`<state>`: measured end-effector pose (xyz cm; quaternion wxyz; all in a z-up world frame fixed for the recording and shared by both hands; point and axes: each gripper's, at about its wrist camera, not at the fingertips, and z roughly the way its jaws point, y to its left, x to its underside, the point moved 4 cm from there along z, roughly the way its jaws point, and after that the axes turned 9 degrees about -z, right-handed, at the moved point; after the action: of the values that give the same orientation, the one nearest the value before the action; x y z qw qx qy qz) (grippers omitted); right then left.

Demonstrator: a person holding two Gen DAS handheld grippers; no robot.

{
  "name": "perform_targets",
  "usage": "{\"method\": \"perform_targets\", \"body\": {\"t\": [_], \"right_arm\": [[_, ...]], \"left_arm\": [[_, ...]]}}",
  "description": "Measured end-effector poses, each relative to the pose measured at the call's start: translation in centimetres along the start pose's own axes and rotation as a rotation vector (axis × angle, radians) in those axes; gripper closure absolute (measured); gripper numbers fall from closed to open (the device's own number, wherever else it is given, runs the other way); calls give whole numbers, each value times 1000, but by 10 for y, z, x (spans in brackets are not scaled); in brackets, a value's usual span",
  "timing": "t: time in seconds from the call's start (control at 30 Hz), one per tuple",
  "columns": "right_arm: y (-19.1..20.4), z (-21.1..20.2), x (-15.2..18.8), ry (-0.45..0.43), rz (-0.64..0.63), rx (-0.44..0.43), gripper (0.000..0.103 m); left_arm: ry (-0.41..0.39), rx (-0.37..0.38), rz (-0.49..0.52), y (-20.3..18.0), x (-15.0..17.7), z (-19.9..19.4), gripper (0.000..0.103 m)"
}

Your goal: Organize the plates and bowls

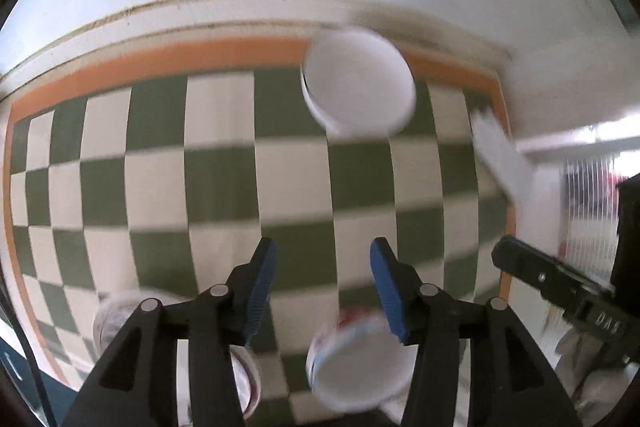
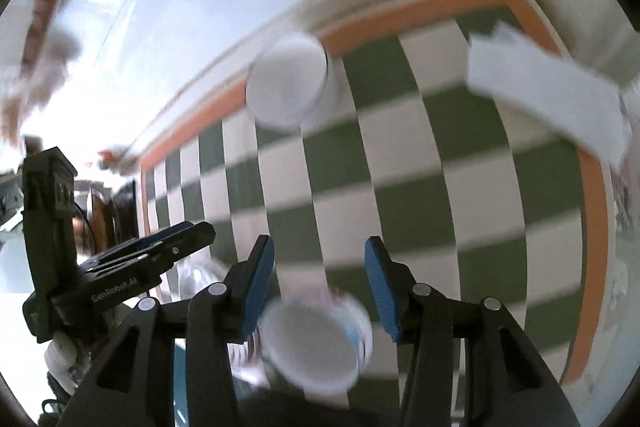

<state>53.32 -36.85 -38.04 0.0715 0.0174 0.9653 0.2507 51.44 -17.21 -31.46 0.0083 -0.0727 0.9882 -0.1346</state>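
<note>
A plain white bowl (image 1: 358, 83) stands at the far edge of the green-and-white checked cloth (image 1: 224, 183); it also shows in the right wrist view (image 2: 286, 85). A white bowl with red and blue pattern (image 1: 356, 359) lies near me, partly under my left gripper's right finger; it shows in the right wrist view (image 2: 316, 343) too. Two more bowls (image 1: 120, 311) sit low left, partly hidden. My left gripper (image 1: 323, 291) is open and empty above the cloth. My right gripper (image 2: 319, 289) is open and empty above the patterned bowl.
A white flat rack or box (image 2: 548, 95) stands at the cloth's far right (image 1: 502, 159). The cloth has an orange border (image 1: 160, 61) by a white wall. The other gripper shows at each view's side (image 1: 560, 291) (image 2: 132, 263). Both views are motion-blurred.
</note>
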Motion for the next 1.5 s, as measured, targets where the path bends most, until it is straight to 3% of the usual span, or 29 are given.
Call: {"method": "perform_targets", "body": {"t": [0.27,0.5,0.53,0.57,0.67,0.73,1.17,1.5], "right_arm": [[-17,47,-93,6,13,21,53],[-23,92,-136,64,16,26,53],[-23,97,-139,70,12,31,54],[-23,102,-142,77,6,38,55],[-24,115,-150,97,-1,52,80],[-25,121,-152,112,-7,78,92],[-13,116,-141,102,-48,119,95],[2,61,-104,54,-68,117,95]], "left_arm": [[20,-8,-114,6,-83,44,57],[53,-47,-106,3,-109,79,58],[56,-54,-99,1,-110,83,61],[56,-60,-89,0,-111,85,73],[74,-67,-68,-3,-111,95,90],[72,-73,-62,-3,-111,97,95],[34,-81,-28,-17,-96,83,95],[-14,-52,25,-25,-56,42,95]]}}
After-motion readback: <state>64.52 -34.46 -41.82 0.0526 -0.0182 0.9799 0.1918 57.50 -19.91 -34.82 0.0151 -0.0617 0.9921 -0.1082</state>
